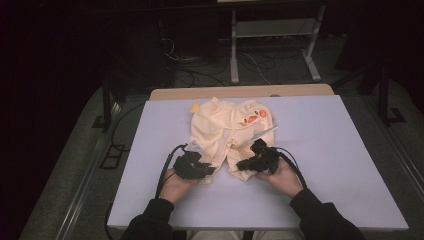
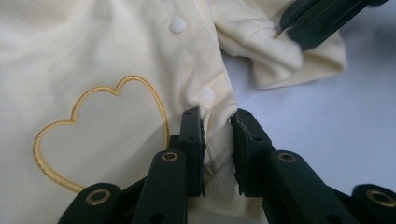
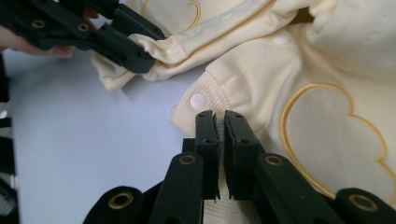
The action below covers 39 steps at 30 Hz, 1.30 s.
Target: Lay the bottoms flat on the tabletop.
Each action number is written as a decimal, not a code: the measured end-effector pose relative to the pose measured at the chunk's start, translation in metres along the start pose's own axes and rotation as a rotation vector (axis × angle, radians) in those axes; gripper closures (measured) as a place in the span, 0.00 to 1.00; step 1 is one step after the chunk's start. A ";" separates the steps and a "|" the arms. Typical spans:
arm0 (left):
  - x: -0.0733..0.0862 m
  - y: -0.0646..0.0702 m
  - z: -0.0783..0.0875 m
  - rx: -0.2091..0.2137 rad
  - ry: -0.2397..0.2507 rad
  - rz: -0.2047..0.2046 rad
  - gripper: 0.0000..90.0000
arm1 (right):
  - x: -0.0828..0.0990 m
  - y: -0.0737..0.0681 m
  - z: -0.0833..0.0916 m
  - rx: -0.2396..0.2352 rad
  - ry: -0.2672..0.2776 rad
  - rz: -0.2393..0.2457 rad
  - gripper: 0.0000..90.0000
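Note:
A pale yellow baby garment (image 1: pixel 220 127) with an orange duck motif lies flat on the white table (image 1: pixel 325 150), its legs pointing toward me. My left gripper (image 1: pixel 207 170) is shut on the hem of the left leg, the fabric bunched between its jaws (image 2: pixel 217 116) beside a gold embroidered heart (image 2: pixel 100 126). My right gripper (image 1: pixel 243 165) is shut on the ribbed cuff of the right leg (image 3: pixel 219 116), just below a white snap button (image 3: pixel 198 99). Each gripper view also shows the other gripper farther off, clamped on cloth: the right gripper (image 2: pixel 292 30) and the left gripper (image 3: pixel 144 51).
A wooden strip (image 1: pixel 240 92) runs along the table's far edge. Beyond it stand the legs of a metal frame (image 1: pixel 272 45) and cables on a dark floor. Bare table surface spreads to both sides of the garment and along the near edge.

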<state>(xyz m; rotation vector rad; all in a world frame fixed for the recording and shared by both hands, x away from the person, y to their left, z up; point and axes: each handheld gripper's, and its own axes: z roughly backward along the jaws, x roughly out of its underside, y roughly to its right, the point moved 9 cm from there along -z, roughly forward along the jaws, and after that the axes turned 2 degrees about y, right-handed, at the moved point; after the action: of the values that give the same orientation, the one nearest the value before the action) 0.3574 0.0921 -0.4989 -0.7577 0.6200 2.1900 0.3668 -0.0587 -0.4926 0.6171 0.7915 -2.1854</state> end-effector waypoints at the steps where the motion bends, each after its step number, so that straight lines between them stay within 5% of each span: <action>1: -0.001 0.000 0.000 0.004 0.001 0.003 0.82 | 0.000 0.002 0.005 -0.007 0.000 0.002 0.93; 5: -0.003 0.003 0.001 0.025 0.004 0.015 0.82 | 0.003 0.010 0.031 -0.042 0.006 -0.019 0.93; 15: -0.010 0.015 -0.008 0.052 -0.011 0.014 0.83 | 0.026 0.044 0.085 -0.030 0.049 -0.107 0.93; 22: -0.011 0.023 -0.010 0.071 -0.026 -0.002 0.83 | 0.044 0.054 0.098 -0.019 0.044 -0.132 0.93; 31: -0.011 0.032 -0.013 0.096 -0.028 -0.011 0.83 | 0.063 0.044 0.095 -0.044 -0.049 -0.115 0.92; 39: -0.011 0.036 -0.010 0.107 -0.026 -0.021 0.83 | 0.055 0.044 0.098 -0.058 0.031 -0.149 0.68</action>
<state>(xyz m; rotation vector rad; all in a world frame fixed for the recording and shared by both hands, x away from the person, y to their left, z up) 0.3402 0.0580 -0.4916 -0.6757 0.7067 2.1265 0.3473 -0.1760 -0.4745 0.5796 0.9409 -2.2832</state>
